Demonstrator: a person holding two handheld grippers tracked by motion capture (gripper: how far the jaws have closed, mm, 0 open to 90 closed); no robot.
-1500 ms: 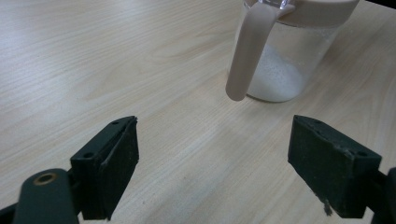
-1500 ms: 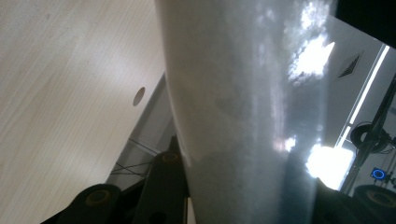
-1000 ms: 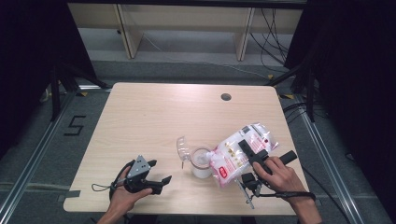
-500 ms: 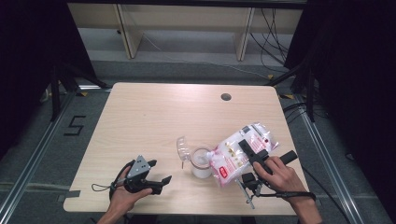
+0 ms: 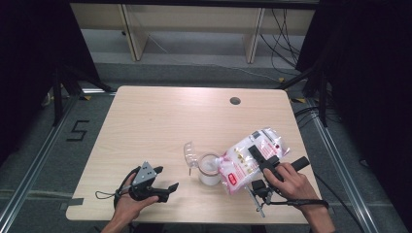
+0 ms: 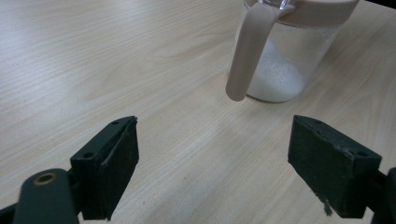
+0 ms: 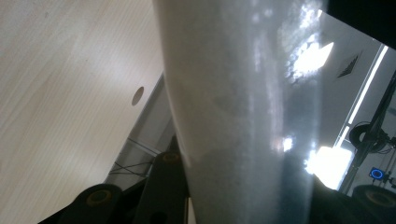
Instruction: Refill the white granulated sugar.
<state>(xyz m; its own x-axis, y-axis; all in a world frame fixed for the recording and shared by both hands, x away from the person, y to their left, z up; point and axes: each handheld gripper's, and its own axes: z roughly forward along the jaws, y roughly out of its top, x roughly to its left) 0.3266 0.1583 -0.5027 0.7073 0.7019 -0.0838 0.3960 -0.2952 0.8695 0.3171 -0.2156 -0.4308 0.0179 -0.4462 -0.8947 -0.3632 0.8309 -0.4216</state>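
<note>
A clear jug with a beige rim and handle stands near the table's front; white powder lies in its bottom. Its clear flip lid hangs open on the left side. My right gripper is shut on a plastic bag of white powder with pink print, tilted so its lower end rests over the jug's mouth. In the right gripper view the bag sits between the jaws of my right gripper. My left gripper lies low on the table left of the jug, open and holding nothing.
The light wooden table has a round cable hole at its back right. Shelf legs and cables stand on the floor beyond the far edge. A black cable trails from the right gripper near the front edge.
</note>
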